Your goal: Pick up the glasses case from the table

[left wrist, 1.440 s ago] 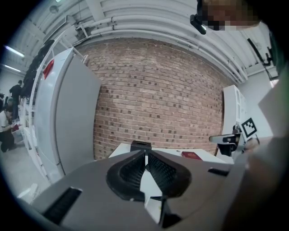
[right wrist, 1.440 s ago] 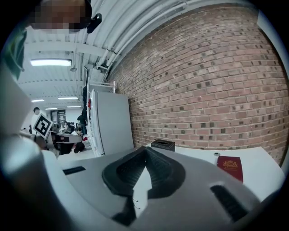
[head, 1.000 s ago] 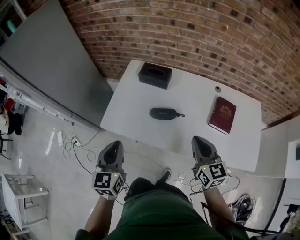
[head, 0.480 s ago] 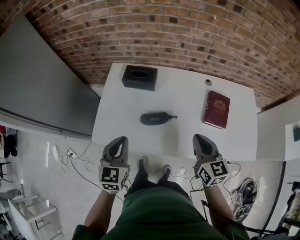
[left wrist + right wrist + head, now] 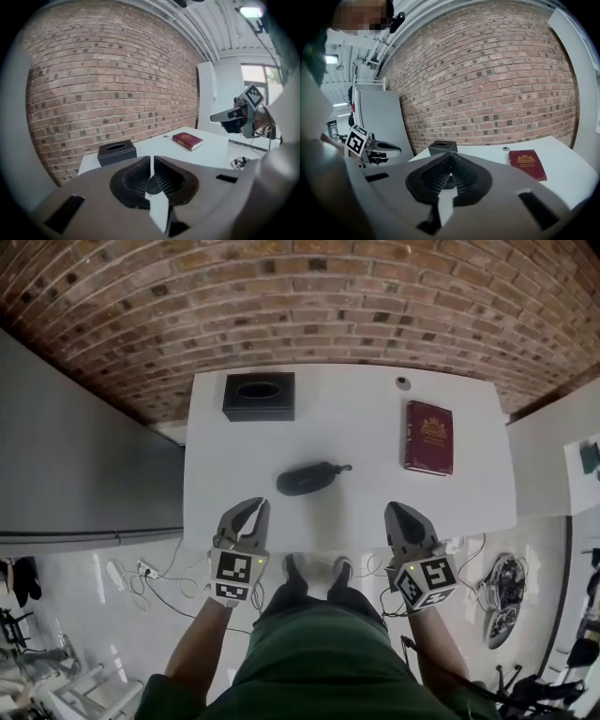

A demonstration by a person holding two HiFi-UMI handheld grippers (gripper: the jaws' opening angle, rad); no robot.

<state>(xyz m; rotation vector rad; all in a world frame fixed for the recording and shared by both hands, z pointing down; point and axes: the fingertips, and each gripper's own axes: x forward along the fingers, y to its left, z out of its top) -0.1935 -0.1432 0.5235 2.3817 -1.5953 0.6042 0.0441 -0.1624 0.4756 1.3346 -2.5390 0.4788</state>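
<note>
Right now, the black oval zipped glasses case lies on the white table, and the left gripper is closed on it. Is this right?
Not quite. The black oval glasses case does lie on the white table, but the left gripper is shut on nothing, apart from the case near the table's front edge, as the head view shows.

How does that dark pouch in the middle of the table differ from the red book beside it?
The black oval glasses case is rounded and bulging, with a small loop at one end; the dark red book is a flat rectangle with a gold emblem. The case lies crosswise near the middle of the white table; the book lies lengthwise toward the right edge. Both rest on the table, untouched.
</note>
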